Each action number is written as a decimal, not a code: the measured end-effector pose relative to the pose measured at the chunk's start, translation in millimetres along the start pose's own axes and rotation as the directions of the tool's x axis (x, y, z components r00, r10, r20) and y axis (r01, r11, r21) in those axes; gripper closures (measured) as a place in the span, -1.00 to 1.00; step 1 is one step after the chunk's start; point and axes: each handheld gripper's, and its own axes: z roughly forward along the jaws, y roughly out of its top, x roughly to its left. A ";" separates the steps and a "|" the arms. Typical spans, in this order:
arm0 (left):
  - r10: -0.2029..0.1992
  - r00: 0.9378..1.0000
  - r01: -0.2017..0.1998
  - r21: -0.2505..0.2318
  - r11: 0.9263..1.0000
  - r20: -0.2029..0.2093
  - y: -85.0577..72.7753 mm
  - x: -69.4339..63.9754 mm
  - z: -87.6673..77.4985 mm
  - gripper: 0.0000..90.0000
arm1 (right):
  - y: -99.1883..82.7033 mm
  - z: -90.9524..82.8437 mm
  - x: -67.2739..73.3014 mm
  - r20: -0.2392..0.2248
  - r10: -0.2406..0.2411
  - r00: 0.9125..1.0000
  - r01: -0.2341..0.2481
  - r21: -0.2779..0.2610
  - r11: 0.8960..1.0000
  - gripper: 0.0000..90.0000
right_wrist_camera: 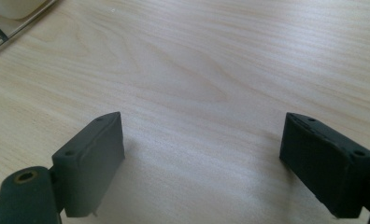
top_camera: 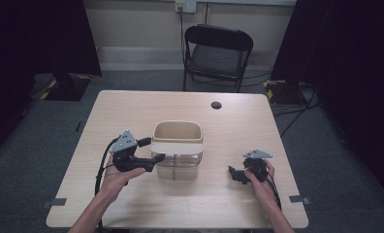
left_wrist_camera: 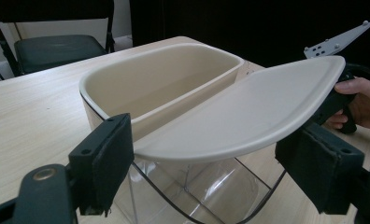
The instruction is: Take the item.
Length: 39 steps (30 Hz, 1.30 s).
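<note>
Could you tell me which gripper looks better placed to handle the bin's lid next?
Probably the left gripper: its open jaws flank the lid; the right gripper faces bare table.

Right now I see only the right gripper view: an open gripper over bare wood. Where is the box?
Observer: The box stands mid-table, to the left of your right gripper and clear of it.
Operator: Is its lid on?
Observer: Partly. The lid covers the near half; the far half of the cream insert is uncovered.
Operator: And the left gripper?
Observer: The left gripper straddles the lid's left end with its jaws wide. I cannot tell whether the pads press on it.
</note>
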 end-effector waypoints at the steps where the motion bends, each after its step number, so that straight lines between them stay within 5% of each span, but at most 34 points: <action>1: 0.000 1.000 0.000 -0.001 1.000 -0.001 0.0 -0.2 -0.1 -0.57 | 0.0 0.0 0.0 0.000 0.000 1.000 0.000 0.000 1.000 -0.71; 19: 0.015 1.000 -0.015 -0.002 1.000 0.018 8.6 -0.2 3.6 -0.50 | -0.1 0.0 0.1 0.002 0.001 1.000 -0.001 -0.001 1.000 -0.71; 39: -0.031 0.999 0.031 0.009 0.999 0.044 12.3 1.2 6.4 -0.38 | -0.1 0.0 0.2 0.002 0.001 1.000 -0.001 -0.001 1.000 -0.71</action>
